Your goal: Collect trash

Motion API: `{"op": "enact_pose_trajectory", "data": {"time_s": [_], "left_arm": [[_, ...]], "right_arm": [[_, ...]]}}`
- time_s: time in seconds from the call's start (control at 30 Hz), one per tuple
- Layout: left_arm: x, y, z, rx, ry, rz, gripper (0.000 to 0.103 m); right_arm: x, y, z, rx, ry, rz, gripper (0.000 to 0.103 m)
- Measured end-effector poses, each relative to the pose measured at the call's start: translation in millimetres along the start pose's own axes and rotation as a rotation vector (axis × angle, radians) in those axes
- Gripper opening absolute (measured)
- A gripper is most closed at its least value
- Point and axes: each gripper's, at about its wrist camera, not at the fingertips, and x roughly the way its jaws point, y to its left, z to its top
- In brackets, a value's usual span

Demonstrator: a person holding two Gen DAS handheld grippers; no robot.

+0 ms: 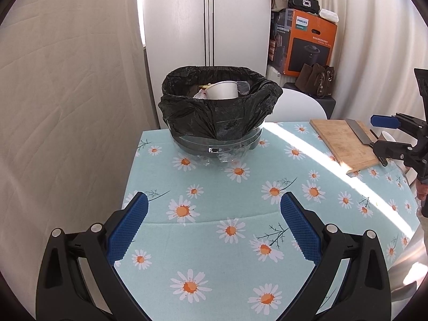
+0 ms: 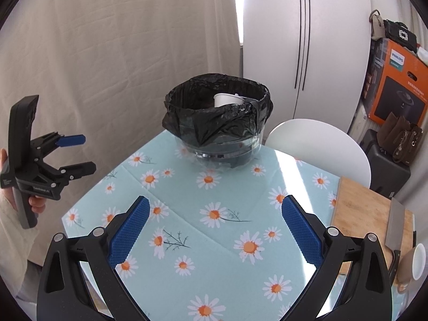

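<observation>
A clear bin lined with a black trash bag (image 1: 219,115) (image 2: 218,119) stands at the far end of the daisy-print table (image 1: 214,214) (image 2: 214,240). Inside it lies a white paper cup (image 1: 223,90) (image 2: 227,99) among other scraps. My left gripper (image 1: 214,208) is open over the near part of the table, nothing between its blue pads; it also shows at the left of the right wrist view (image 2: 85,152). My right gripper (image 2: 215,211) hangs open and empty too, and appears at the right edge of the left wrist view (image 1: 379,139).
A wooden cutting board (image 1: 345,144) (image 2: 366,219) with a cleaver (image 1: 358,131) (image 2: 396,227) lies on the table's right side, a white cup (image 2: 417,262) beside it. A white chair (image 2: 321,147) stands behind the table. Boxes and bags are stacked at the back right; a curtain hangs left.
</observation>
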Motion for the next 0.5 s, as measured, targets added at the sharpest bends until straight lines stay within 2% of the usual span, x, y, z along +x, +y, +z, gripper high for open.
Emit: {"op": "enact_pose_trajectory", "data": {"time_s": [0.5], "left_arm": [[-9.5,7.1,-1.5,0.005,-0.002,0.020,0.097]], "right_arm": [[-0.7,9.6,-0.1,-0.009,0.018,0.001,0.095]]}}
